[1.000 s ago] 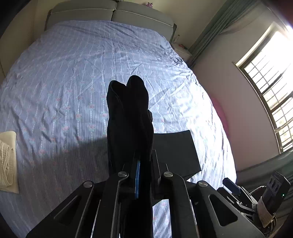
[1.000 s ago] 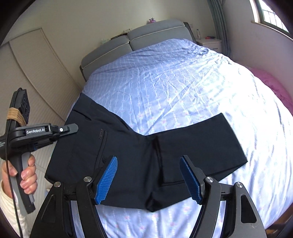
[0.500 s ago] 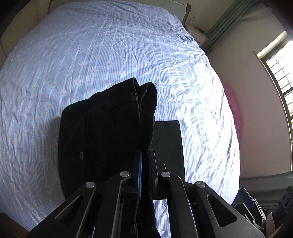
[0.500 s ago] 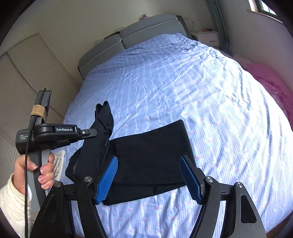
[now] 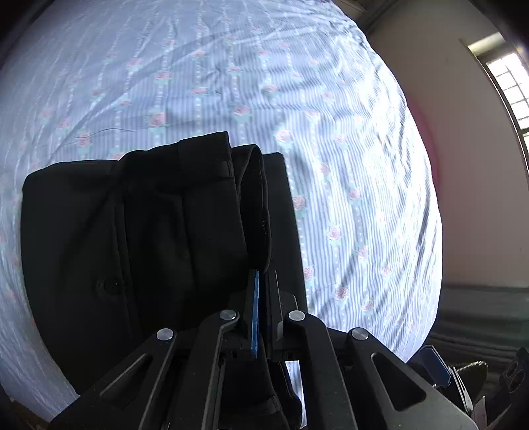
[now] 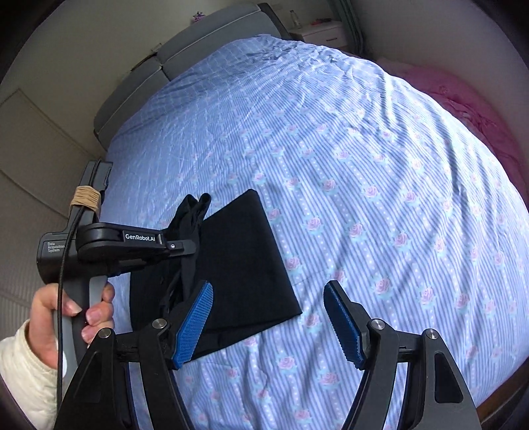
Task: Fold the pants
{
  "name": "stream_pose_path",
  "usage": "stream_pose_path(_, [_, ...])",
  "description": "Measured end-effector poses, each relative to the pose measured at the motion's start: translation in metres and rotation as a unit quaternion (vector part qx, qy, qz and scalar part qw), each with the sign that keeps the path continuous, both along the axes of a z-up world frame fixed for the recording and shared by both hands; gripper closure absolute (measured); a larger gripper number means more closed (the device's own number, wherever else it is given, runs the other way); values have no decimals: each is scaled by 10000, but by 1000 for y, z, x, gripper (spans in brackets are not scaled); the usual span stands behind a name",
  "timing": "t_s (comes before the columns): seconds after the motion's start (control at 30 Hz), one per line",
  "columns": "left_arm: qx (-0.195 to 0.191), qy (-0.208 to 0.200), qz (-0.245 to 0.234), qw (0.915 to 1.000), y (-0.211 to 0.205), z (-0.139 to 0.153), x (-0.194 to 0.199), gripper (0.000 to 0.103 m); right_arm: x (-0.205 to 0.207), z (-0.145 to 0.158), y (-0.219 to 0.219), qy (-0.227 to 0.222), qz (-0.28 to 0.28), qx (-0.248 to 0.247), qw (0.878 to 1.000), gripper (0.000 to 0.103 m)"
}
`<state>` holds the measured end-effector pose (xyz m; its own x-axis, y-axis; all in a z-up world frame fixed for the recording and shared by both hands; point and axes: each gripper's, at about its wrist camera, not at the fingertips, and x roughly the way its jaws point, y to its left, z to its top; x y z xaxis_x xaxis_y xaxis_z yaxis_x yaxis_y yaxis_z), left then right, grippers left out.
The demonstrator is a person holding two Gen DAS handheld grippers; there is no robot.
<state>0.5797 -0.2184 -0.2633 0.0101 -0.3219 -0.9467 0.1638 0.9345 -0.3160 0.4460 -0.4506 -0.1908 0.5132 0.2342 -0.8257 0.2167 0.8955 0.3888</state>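
The black pants [image 6: 244,264] lie partly folded on the blue flowered bed sheet [image 6: 363,165], near its front edge. My left gripper [image 5: 263,278] is shut on the waistband end of the pants [image 5: 158,225] and holds it low over the folded legs. It also shows in the right wrist view [image 6: 190,246], with bunched black cloth sticking up from it. My right gripper [image 6: 267,317] is open and empty, just above the sheet at the pants' near right corner.
The grey headboard [image 6: 158,66] and a white nightstand [image 6: 320,31] stand at the far end of the bed. Pink cloth [image 6: 479,109] lies along the bed's right side. A window [image 5: 509,82] is in the right wall.
My left gripper has carried the waistband end over to the right and lowered it onto the folded legs. The pants went from spread out to a compact stack. My right gripper stayed open.
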Motion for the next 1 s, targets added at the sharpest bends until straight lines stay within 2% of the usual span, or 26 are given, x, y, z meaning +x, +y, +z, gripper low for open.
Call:
stream_pose_path(0.07, [-37, 172, -53, 9998, -9, -10, 2, 91, 1, -7, -3, 89, -26, 30, 10000, 32])
stream_pose_path(0.1, [56, 182, 28, 9998, -9, -13, 4, 84, 1, -9, -4, 134, -40, 23, 9999, 32])
stream_pose_path(0.13, [98, 206, 101, 9997, -6, -15, 6, 68, 2, -11, -5, 175, -61, 2, 9998, 32])
stream_pose_path(0.17, [37, 226, 148, 9996, -2, -15, 8, 60, 3, -12, -6, 201, -72, -13, 9998, 32])
stream_pose_path(0.23, [-126, 196, 137, 9996, 9, -10, 9, 59, 6, -13, -7, 238, -57, -9, 9997, 32])
stream_pose_path(0.4, [458, -454, -312, 9974, 50, 5, -13, 55, 20, -24, 6, 252, 420, 56, 9988, 32])
stream_pose_path(0.47, [614, -535, -322, 9962, 72, 0, -27, 54, 29, -34, 19, 292, 739, 71, 9968, 33])
stream_pose_path(0.53, [769, -506, -183, 9956, 90, -10, -41, 54, 40, -46, 35, 339, 1094, 146, 9933, 37])
stream_pose_path(0.6, [880, -377, 16, 9954, 103, -23, -53, 54, 49, -60, 48, 482, 1352, 168, 9895, 47])
stream_pose_path(0.73, [785, 21, 518, 9956, 118, -52, -72, 54, 67, -89, 71, 687, 1772, 230, 9815, 51])
stream_pose_path(0.8, [707, 146, 681, 9951, 119, -61, -78, 54, 74, -102, 75, 850, 1841, 201, 9790, 57])
stream_pose_path(0.87, [735, 61, 779, 9942, 116, -62, -82, 50, 80, -112, 78, 931, 1875, 143, 9777, 58])
stream_pose_path(1.0, [590, 2, 841, 9947, 108, -61, -80, 50, 87, -121, 80, 1015, 2019, 61, 9741, 60])
